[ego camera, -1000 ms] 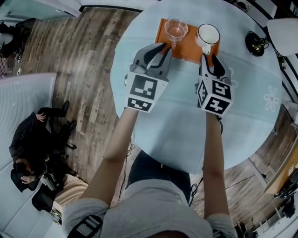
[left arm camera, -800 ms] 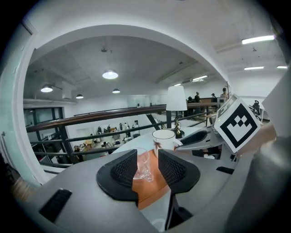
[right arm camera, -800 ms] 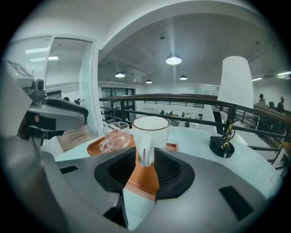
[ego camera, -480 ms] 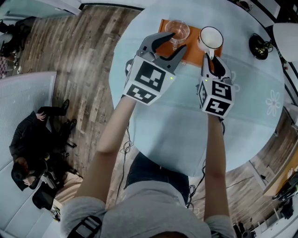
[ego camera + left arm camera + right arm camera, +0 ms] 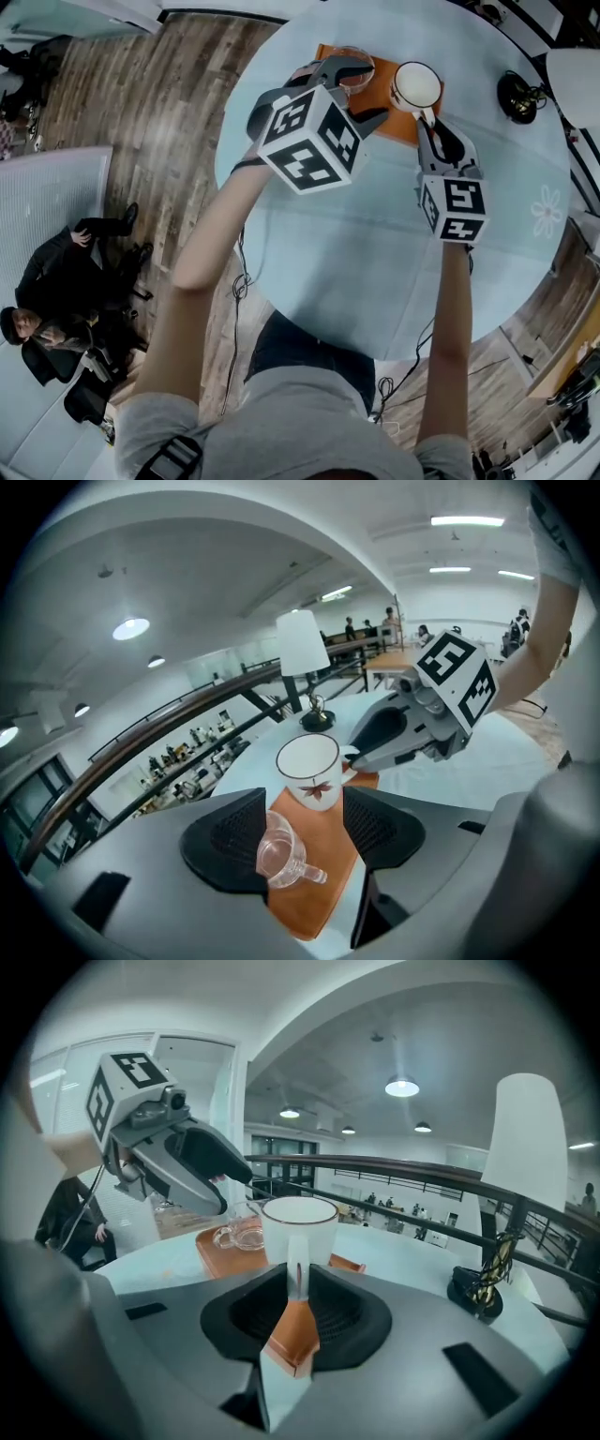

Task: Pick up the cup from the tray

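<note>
Task's thing: The mug [image 5: 298,1227] stood upright at the far right end of the orange tray [image 5: 330,841] on the round table [image 5: 375,262]. A glass cup [image 5: 279,855] stood to its left on the same tray.
Right gripper: The right gripper [image 5: 298,1305] had just been closing, and its fingers pinched the mug's handle [image 5: 296,1274], which pointed to the near side.
Left gripper: The left gripper [image 5: 304,829] had just been opening. Its fingers were spread with the glass cup between them, close against the left one and not gripped.
Doing it well: The thin handle would likely let the mug swing, so a firm pinch and a slow, straight lift with a level wrist seemed best. The left fingers probably needed centring on the glass body, clear of its small handle, before closing.
Writing: No brand or words were readable. The left cube [image 5: 312,141] and right cube [image 5: 455,208] bore only black-and-white square patterns, and the mug showed a reddish leaf motif [image 5: 316,792].
</note>
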The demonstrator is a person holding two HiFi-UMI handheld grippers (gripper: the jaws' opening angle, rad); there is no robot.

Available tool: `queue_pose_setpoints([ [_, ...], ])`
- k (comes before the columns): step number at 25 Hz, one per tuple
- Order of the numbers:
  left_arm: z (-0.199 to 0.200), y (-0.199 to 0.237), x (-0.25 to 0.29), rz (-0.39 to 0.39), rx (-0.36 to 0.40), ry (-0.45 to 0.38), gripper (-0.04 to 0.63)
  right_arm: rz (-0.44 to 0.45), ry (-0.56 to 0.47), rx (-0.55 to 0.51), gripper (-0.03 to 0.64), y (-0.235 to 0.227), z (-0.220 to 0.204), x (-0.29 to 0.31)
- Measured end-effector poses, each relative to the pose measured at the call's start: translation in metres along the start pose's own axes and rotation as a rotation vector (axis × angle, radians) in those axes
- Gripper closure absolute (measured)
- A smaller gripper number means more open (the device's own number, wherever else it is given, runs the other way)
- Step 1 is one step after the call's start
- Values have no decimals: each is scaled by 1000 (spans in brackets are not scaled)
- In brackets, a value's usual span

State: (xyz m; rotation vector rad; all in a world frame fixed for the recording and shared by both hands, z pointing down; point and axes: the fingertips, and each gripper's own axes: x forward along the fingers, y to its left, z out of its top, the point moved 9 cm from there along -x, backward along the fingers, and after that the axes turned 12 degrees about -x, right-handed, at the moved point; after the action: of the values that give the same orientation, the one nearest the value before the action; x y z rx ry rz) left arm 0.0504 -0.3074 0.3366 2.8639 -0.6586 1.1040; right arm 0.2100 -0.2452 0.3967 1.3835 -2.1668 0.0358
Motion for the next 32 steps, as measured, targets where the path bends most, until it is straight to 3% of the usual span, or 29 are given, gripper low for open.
queue_pose_setpoints([
  [4,14,6,14,-58,46,48,333,41,-30,-29,552,-4,-1,1],
  [12,19,19,45,-266,69,188,215,138,-125,-47,552,-17,-10,2],
  [18,19,28,58,-265,130,237,216,192,-183,-89,552,-22,-13,1],
  [21,24,26,64,-312,126,241,219,198,-194,-108,552,-24,-12,3],
  [24,26,24,68,-335,130,236,272,204,-204,-105,552,-24,-13,3],
  [32,23,22,73,-336,107,230,268,213,-225,-116,552,-24,-13,2],
])
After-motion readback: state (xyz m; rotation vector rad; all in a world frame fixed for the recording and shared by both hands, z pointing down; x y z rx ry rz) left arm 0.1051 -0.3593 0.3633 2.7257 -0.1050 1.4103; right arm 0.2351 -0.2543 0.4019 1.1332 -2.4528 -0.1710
